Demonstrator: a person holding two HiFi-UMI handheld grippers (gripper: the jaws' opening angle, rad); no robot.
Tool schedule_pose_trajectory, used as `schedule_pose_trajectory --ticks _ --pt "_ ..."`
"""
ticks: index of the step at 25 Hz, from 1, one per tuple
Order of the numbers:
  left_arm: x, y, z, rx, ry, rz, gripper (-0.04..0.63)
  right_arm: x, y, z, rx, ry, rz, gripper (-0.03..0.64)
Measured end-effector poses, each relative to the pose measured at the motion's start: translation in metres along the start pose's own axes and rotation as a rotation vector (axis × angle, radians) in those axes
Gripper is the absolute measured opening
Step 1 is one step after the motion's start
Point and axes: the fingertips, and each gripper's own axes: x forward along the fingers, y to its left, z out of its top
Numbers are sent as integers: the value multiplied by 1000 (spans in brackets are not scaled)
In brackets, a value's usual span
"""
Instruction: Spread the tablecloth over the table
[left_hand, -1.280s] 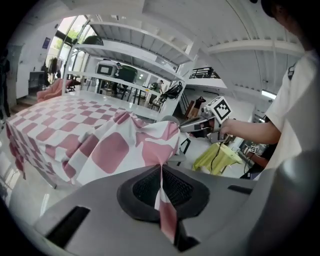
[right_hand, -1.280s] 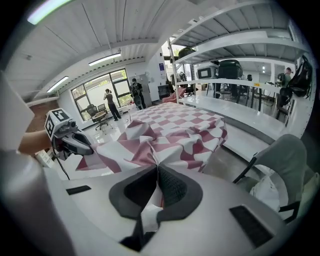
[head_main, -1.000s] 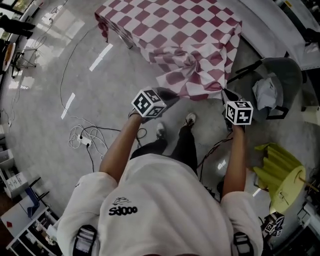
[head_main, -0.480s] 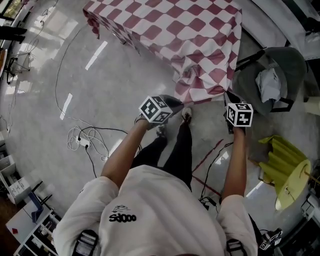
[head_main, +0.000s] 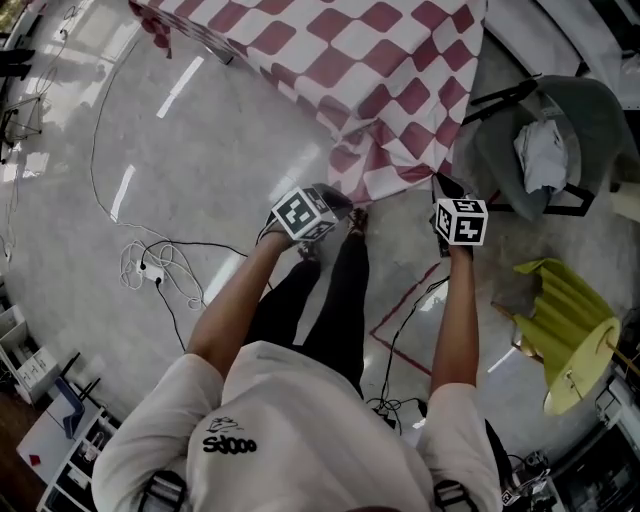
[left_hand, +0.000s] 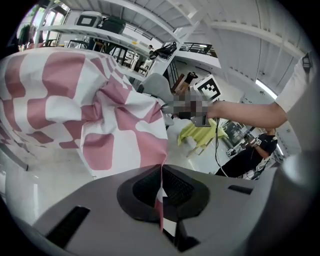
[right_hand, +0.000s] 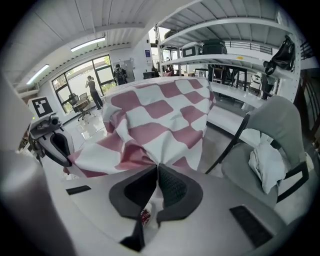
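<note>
Tablecloth (head_main: 380, 60) covers the table, its near edge hanging. My left gripper (left_hand: 161, 169) and right gripper (right_hand: 157, 167) each clench a near corner, held low, I judge, to draw it taut.

Unreadable logo (head_main: 229, 442) on shirt (head_main: 310, 395)

I read the tablecloth (head_main: 380, 60) at twelve o'clock as soft matt cloth, creased where it bunches. The floor (head_main: 200, 170) at ten o'clock is hard and glossy, mirroring streaks of light. The body of the left gripper (left_hand: 161, 170) looks like smooth matt grey plastic; its pads (left_hand: 176, 186) are black and finely ribbed. The chair (head_main: 590, 105) at two o'clock has a matt grey shell on a thin black frame.
</note>
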Motion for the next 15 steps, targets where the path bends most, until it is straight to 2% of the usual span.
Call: schedule_pose_trajectory --ticks 4,10,15 --pt "31 19 -11 -50 14 10 32 32 -11 -25 -23 47 -11 32" --pt "65 47 -28 -111 49 40 32 75 -17 -50 5 91 19 32" --pt "88 78 -43 -151 48 93 32 106 -18 -49 1 87 23 32"
